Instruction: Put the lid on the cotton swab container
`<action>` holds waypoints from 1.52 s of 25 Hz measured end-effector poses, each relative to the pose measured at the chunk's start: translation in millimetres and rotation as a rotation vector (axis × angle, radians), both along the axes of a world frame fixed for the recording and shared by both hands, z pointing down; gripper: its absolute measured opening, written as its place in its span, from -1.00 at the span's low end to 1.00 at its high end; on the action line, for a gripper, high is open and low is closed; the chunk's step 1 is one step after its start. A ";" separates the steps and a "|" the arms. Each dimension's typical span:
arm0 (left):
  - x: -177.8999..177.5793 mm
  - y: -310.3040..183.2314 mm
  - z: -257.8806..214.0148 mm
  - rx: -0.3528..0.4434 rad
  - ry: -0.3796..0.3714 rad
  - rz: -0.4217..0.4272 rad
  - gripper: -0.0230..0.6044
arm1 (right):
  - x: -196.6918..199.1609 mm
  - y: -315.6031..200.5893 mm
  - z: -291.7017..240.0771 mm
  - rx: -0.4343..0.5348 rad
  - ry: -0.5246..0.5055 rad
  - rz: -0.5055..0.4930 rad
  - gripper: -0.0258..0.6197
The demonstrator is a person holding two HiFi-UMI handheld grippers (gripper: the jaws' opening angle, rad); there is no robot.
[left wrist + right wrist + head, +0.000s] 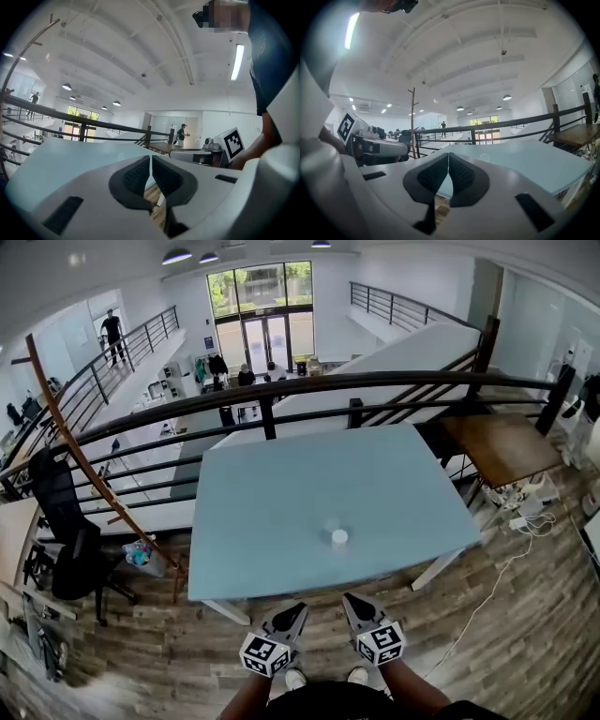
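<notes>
Both tools sit at the bottom middle of the head view, short of the table's (281, 521) near edge: left gripper (296, 611) and right gripper (351, 600), each with jaws pressed together on nothing. Just right of the frame's centre, on the table, lie a small white round piece (339, 537) and a faint clear piece (330, 522) touching or just beside it (which is lid and which is container I cannot tell). Nothing is started, I judge; next I must reach forward, spread one gripper's jaws and take the lid.
</notes>
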State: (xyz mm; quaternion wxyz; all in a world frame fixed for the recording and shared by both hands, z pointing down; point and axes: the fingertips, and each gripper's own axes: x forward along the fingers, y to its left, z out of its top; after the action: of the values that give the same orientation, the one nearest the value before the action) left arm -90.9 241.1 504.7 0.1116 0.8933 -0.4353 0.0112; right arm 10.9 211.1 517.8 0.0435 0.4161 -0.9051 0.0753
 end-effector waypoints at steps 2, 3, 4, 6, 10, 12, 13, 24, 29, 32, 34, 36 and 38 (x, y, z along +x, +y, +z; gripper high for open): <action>-7.6 -0.5 -0.9 -0.001 -0.004 0.005 -0.83 | -6.7 -1.2 -2.0 0.003 -0.023 0.001 -0.86; -11.3 -1.0 -2.4 -0.002 -0.004 0.007 -0.83 | -9.6 -2.1 -3.8 0.006 -0.030 0.007 -0.86; -15.2 -1.9 -3.7 -0.001 -0.004 0.010 -0.83 | -12.3 -3.3 -5.6 0.010 -0.034 0.016 -0.86; -23.8 -5.0 -6.0 0.006 -0.002 0.017 -0.83 | -18.2 -7.2 -8.9 0.020 -0.033 0.040 -0.86; -43.4 -10.8 -8.1 0.022 -0.006 0.026 -0.83 | -33.3 -13.8 -13.2 0.046 -0.015 0.070 -0.86; -53.8 -13.3 -7.1 0.027 -0.010 0.029 -0.83 | -39.4 -17.7 -15.9 0.056 -0.014 0.086 -0.86; -58.0 -15.5 -7.2 0.031 -0.011 0.030 -0.83 | -41.4 -20.4 -17.7 0.061 -0.013 0.092 -0.86; -53.3 -35.1 4.1 0.002 0.004 0.043 -0.83 | -13.7 -45.4 -11.2 0.041 0.022 0.139 -0.86; -37.7 -66.2 9.1 -0.011 0.002 0.040 -0.83 | -7.8 -76.8 -5.6 0.034 0.016 0.109 -0.86; -27.8 -88.1 8.4 -0.020 -0.005 0.027 -0.83 | -7.8 -95.2 -7.0 0.034 0.016 0.068 -0.86; -21.8 -103.7 6.2 -0.023 -0.008 0.015 -0.83 | -8.5 -106.7 -7.9 0.035 0.014 0.038 -0.86; -15.2 -119.4 4.5 -0.024 -0.008 0.003 -0.83 | -8.1 -120.0 -9.9 0.039 0.011 0.010 -0.86; -6.2 -134.7 5.2 -0.028 -0.008 -0.011 -0.83 | -4.5 -133.8 -11.2 0.041 0.011 -0.014 -0.86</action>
State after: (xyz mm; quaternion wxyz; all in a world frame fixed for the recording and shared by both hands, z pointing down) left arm -97.2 106.3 509.9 0.1226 0.8892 -0.4403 0.0203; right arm 6.4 77.3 506.6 0.0405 0.4111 -0.9091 0.0542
